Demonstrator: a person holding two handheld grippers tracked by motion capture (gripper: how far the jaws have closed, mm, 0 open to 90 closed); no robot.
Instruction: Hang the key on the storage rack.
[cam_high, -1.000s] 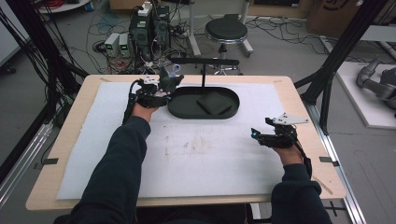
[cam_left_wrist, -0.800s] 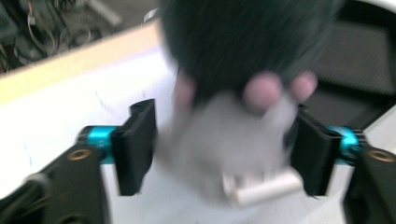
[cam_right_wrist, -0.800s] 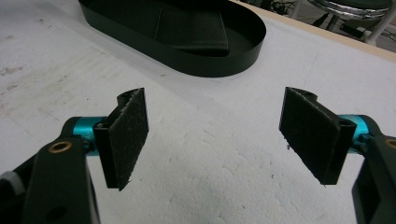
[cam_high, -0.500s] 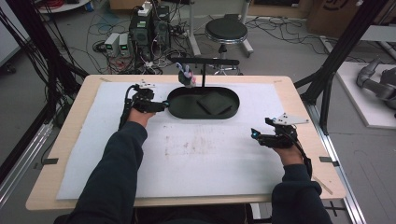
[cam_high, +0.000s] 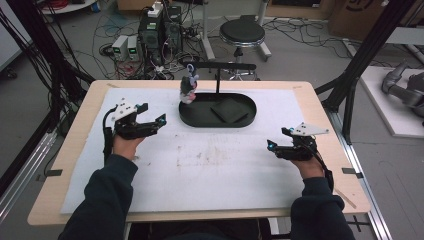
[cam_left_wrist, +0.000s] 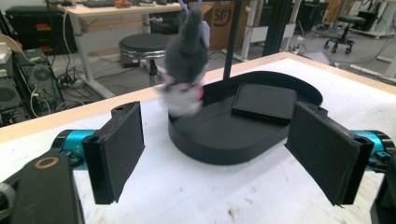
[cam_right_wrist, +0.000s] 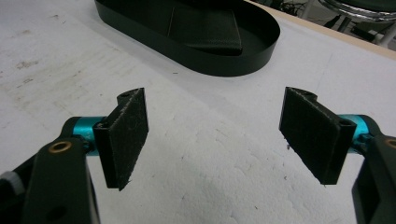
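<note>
A small grey and white plush toy hangs from the left end of a black bar, above the left end of a black oval tray. The bar stands on a post in this tray. A flat black square pad lies inside the tray. My left gripper is open and empty, a short way left of the tray. In the left gripper view the plush toy is blurred, ahead of the jaws and beyond them. My right gripper rests open and empty on the white mat, right of the tray.
The mat covers a wooden table. Black frame posts rise at the table's far right and far left. Behind the table stand a stool, computer boxes and loose cables on the floor.
My left gripper let go of the plush toy at the bar and drew back to the left and toward the person. The toy now hangs free. The right gripper stayed put.
</note>
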